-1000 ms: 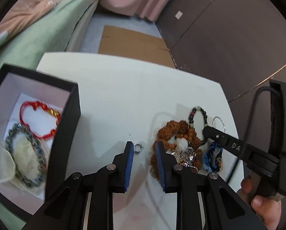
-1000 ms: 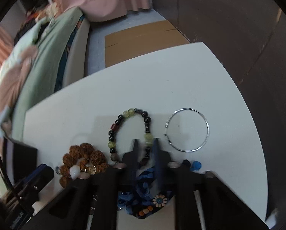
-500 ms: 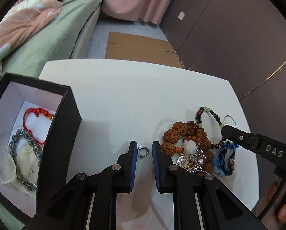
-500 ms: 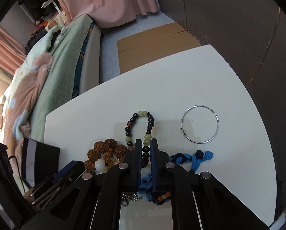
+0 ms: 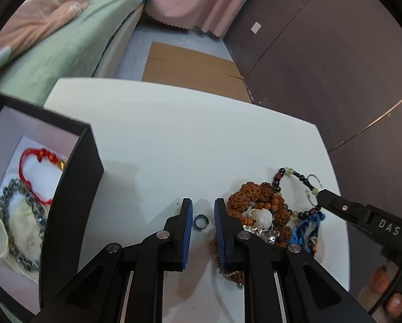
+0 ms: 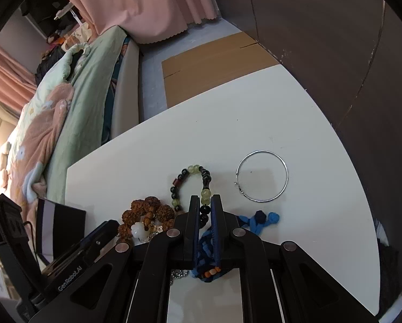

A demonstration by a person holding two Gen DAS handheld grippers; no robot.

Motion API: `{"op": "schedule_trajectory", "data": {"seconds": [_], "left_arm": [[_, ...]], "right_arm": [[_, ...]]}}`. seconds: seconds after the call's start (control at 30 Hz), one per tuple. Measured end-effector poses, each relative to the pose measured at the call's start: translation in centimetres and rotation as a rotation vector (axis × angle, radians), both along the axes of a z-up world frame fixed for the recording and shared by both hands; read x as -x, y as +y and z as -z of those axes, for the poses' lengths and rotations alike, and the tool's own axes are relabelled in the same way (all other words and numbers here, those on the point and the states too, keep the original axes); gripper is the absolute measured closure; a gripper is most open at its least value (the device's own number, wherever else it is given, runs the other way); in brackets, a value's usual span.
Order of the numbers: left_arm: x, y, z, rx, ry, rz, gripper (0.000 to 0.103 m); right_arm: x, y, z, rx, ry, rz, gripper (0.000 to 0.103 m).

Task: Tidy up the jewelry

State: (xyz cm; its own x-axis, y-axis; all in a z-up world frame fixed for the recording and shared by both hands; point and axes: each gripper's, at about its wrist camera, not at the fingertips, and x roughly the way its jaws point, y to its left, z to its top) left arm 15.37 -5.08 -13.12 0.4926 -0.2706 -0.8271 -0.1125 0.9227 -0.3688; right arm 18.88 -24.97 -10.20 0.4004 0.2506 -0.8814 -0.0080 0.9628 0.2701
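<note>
Between narrow left gripper (image 5: pixel 203 208) pads, a small metal ring (image 5: pixel 200 220); right gripper (image 6: pixel 203 204) pinching glossy round beads (image 6: pixel 205 210).

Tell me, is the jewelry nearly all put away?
Not yet. Done: a red cord bracelet and a grey beaded bracelet lie in the black box. In hand: the right claw is shut on the black-and-green beaded bracelet; the left claw straddles a small silver ring, pads not touching. Left: the brown seed beads, blue braided cord and thin silver hoop.
</note>
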Motion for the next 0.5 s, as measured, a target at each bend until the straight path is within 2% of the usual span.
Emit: {"op": "schedule_trajectory", "data": {"seconds": [0.07, 0.17, 0.27, 0.37, 0.43, 0.5], "left_arm": [[0.0, -0.9, -0.2, -0.070, -0.015, 0.015, 0.086], [0.1, -3.0, -0.3, -0.228, -0.031, 0.056, 0.086], [0.5, -3.8, -0.2, -0.308, -0.034, 0.083, 0.086], [0.2, -3.1, 0.0, -0.285, -0.031, 0.079, 0.088], [0.0, -2.6, 0.0, -0.271, -0.022, 0.062, 0.102], [-0.3, -1.7, 0.2, -0.183, -0.007, 0.053, 0.103]], "right_arm": [[-0.1, -0.1, 0.0, -0.001, 0.001, 0.000, 0.093], [-0.1, -0.1, 0.0, -0.001, 0.003, -0.001, 0.093], [-0.2, 0.0, 0.0, -0.001, 0.006, -0.001, 0.093], [-0.3, -0.1, 0.1, 0.001, 0.009, 0.002, 0.093], [-0.3, -0.1, 0.0, 0.002, 0.010, 0.002, 0.093], [-0.3, -0.2, 0.0, 0.000, 0.008, -0.001, 0.093]]}}
